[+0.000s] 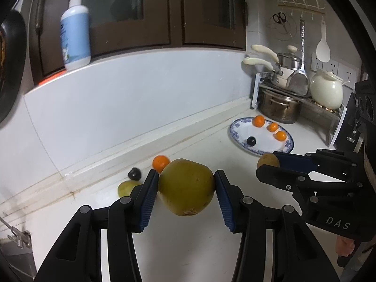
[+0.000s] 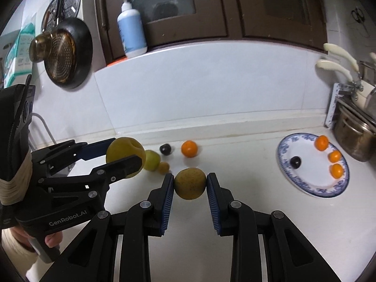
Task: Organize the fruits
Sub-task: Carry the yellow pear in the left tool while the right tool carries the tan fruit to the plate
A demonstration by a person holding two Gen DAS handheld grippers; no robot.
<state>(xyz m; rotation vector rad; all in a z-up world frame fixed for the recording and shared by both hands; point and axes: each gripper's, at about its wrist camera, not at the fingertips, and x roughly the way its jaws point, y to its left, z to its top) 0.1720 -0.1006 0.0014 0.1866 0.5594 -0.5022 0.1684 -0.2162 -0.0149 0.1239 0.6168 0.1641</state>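
Ribbed blue pads (image 1: 150,195) pinch a smooth round yellow-green fruit (image 1: 186,188).

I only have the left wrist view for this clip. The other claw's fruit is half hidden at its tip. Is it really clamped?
Observer: Yes. The right wrist view shows the right claw with both pads pressed on a small brownish-yellow fruit.
Operator: Is anything on the counter blocked by my big fruit?
Observer: One thing: a tiny tan fruit lies right beside the green fruit.
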